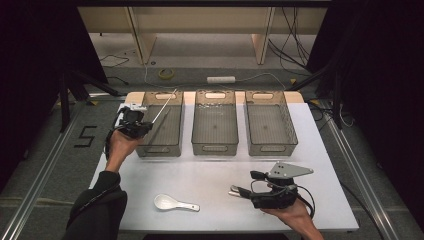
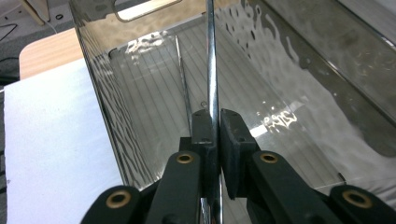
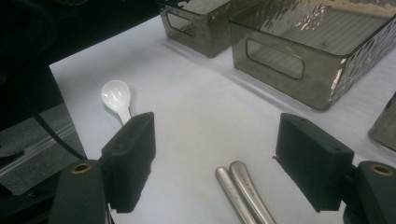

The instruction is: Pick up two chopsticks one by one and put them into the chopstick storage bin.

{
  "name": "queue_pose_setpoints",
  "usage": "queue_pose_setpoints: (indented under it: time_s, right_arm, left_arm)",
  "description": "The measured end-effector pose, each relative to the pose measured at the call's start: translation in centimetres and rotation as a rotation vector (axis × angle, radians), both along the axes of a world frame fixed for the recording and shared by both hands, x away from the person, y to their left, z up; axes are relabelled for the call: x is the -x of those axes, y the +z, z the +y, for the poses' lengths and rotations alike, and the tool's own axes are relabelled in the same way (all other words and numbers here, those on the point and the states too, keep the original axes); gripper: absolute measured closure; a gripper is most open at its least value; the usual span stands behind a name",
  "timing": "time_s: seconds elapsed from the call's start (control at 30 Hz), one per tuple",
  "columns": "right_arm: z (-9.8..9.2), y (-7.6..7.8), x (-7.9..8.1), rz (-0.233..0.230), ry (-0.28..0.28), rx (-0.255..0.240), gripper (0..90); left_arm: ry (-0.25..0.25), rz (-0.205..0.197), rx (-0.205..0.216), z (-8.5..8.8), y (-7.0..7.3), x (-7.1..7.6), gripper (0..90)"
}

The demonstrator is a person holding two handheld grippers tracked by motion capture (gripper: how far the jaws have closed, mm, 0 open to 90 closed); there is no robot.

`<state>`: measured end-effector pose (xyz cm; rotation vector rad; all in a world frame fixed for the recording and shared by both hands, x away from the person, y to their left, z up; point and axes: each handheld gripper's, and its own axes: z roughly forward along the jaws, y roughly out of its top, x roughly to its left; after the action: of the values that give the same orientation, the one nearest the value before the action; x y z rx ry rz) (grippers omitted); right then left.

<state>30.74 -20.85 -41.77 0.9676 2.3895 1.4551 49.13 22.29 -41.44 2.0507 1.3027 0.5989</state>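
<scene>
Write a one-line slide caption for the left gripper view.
Left gripper jaws shut on a thin metal rod over the smoked plastic bin.

- Thin shiny metal rod [image 2: 211, 70]: I see it clamped in my left gripper [image 2: 215, 126], angled up over the left-hand smoked clear bin [image 1: 172, 127], tip above its floor.

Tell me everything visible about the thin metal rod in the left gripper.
The rod is thin, straight, shiny and chrome-like. The left gripper is shut on its lower part, and it passes on down between the jaws. From there it slants up over the leftmost smoky plastic bin toward the bin's far end. Its far tip is cut off in the left gripper view.
</scene>
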Motion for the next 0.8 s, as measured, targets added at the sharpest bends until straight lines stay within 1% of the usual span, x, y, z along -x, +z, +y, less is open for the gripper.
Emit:
queue_pose_setpoints:
  time_s: [0.1, 0.3, 0.37, 0.4, 0.47, 0.53, 0.57, 0.6, 0.63, 0.7, 0.77, 0.8]
  right_arm:
    - [0.0, 0.0, 0.0, -0.001, 0.002, 0.001, 29.6]
    - [0.0, 0.0, 0.0, 0.002, 0.002, 0.002, 29.6]
    - [-0.1, 0.0, 0.0, 0.002, 0.004, 0.002, 29.6]
    - [-0.1, 0.0, 0.0, 0.004, 0.004, 0.002, 29.6]
    - [-0.1, 0.0, 0.0, 0.005, 0.004, 0.003, 29.6]
    - [-0.1, 0.0, 0.0, 0.003, 0.005, 0.005, 29.6]
    - [-0.1, 0.0, 0.0, 0.002, 0.004, 0.006, 29.6]
    - [-0.1, 0.0, 0.1, 0.003, 0.005, 0.005, 29.6]
    - [-0.1, 0.0, 0.1, 0.004, 0.005, 0.005, 29.6]
    - [-0.1, 0.1, 0.1, 0.002, 0.003, 0.004, 29.6]
    - [-0.2, 0.0, 0.1, 0.001, 0.003, 0.002, 29.6]
    - [-0.2, 0.1, 0.1, 0.0, 0.004, 0.004, 29.6]
  left_arm:
    - [0.009, 0.022, -0.012, -0.1, -0.5, -0.2, 84.2]
    - [0.029, 0.065, -0.02, -0.4, -1.5, -0.5, 83.7]
    - [0.023, 0.08, -0.015, -0.5, -1.5, -0.5, 81.6]
    - [0.017, 0.077, -0.01, -0.6, -1.5, -0.5, 77.9]
    - [0.007, 0.072, -0.014, -0.9, -1.3, -0.3, 73.0]
    - [0.005, 0.076, -0.018, -1.1, -1.0, -0.3, 61.3]
    - [-0.008, 0.074, -0.017, -1.2, -0.7, -0.1, 58.8]
    - [-0.016, 0.062, -0.007, -1.3, -0.4, 0.1, 57.0]
    - [-0.027, 0.057, -0.008, -1.4, -0.1, 0.4, 53.5]
    - [-0.046, 0.056, -0.005, -1.5, 0.7, 0.9, 45.9]
    - [-0.073, 0.055, 0.015, -1.7, 1.3, 1.3, 41.6]
    - [-0.085, 0.062, 0.022, -1.8, 1.7, 1.6, 38.9]
